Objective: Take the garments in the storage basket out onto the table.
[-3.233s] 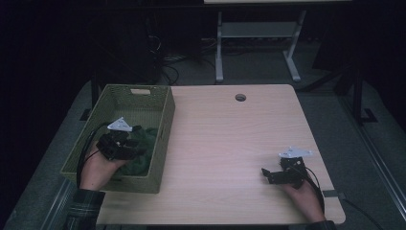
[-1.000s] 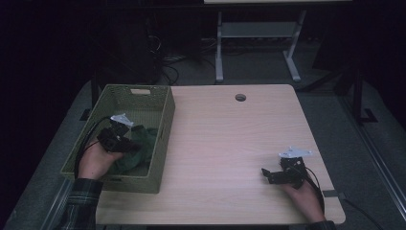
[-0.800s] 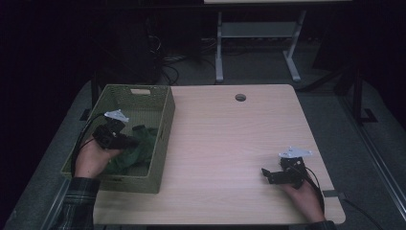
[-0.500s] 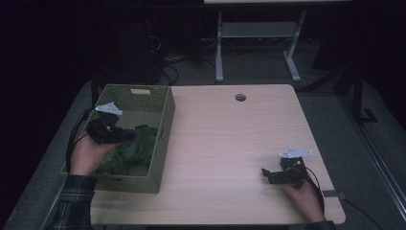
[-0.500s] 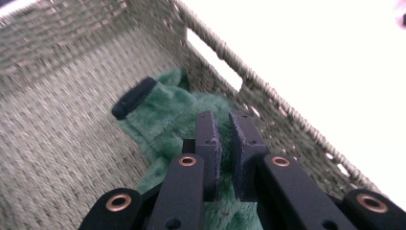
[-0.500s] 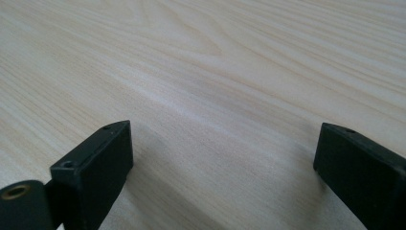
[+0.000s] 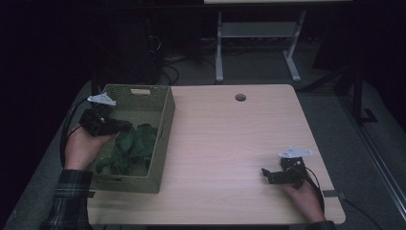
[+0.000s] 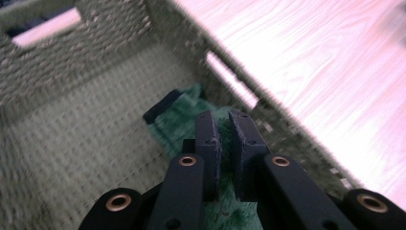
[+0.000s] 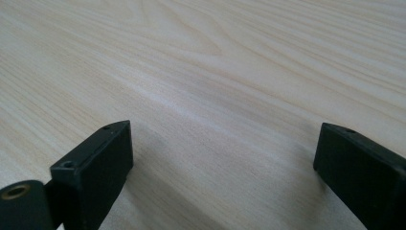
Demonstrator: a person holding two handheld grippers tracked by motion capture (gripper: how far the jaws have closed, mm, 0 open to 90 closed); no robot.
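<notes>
looks like a lab or test room, not a home. dim and dark all around one lit wooden desk (image 7: pixel 230 143) with a cable hole (image 7: pixel 240 97), standing on grey carpet floor (image 7: pixel 330 100). behind it, metal legs of another table (image 7: pixel 258 43) and loose cables (image 7: pixel 167 60) on the floor. a woven green basket (image 7: pixel 163 120) on the desk.

- Left gripper (image 7: pixel 125 126): held in the person's left hand (image 7: pixel 85 143), raised, pointing toward the view's right; jaws drawn nearly together with a narrow gap, nothing clamped between the pads (image 8: pixel 209 143).
- Left forearm: plaid sleeve (image 7: pixel 71 199), entering from the bottom left.
- Right gripper (image 7: pixel 265 174): held low in the right hand (image 7: pixel 300 194), pointing left; jaws spread wide, nothing between them.
</notes>
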